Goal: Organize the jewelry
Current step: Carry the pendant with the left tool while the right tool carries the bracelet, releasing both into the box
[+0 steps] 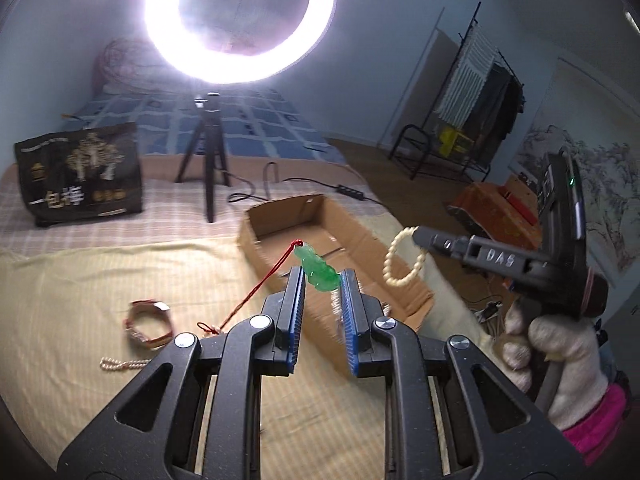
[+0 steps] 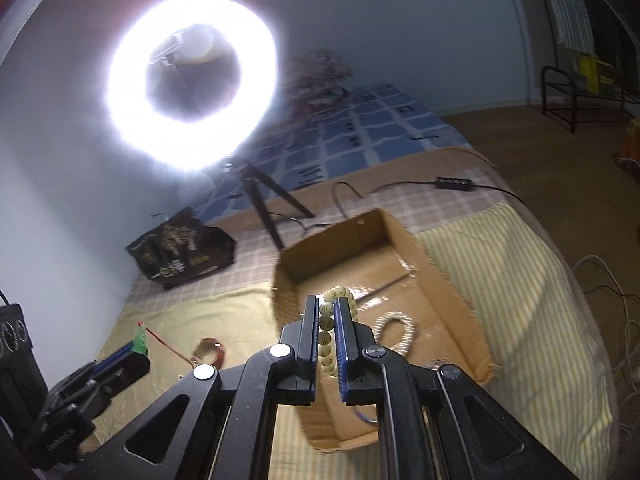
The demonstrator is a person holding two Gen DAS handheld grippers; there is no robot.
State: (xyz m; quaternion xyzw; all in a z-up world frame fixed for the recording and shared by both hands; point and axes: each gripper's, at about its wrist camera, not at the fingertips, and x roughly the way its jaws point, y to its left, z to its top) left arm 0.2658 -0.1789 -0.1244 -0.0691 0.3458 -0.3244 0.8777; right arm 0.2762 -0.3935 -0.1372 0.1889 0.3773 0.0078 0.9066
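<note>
Two grippers above the bed, left gripper jaws clamped on green pendant, right gripper jaws clamped on bead bracelet, cardboard box at twelve o'clock.

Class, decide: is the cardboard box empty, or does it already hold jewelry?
Not empty. In the right wrist view, a pale woven bracelet lies on the cardboard box floor.

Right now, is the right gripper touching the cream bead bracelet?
Touching. The right wrist view shows the right gripper with both blue pads closed against the cream bead bracelet; the left wrist view shows it dangling from the tips.
</note>
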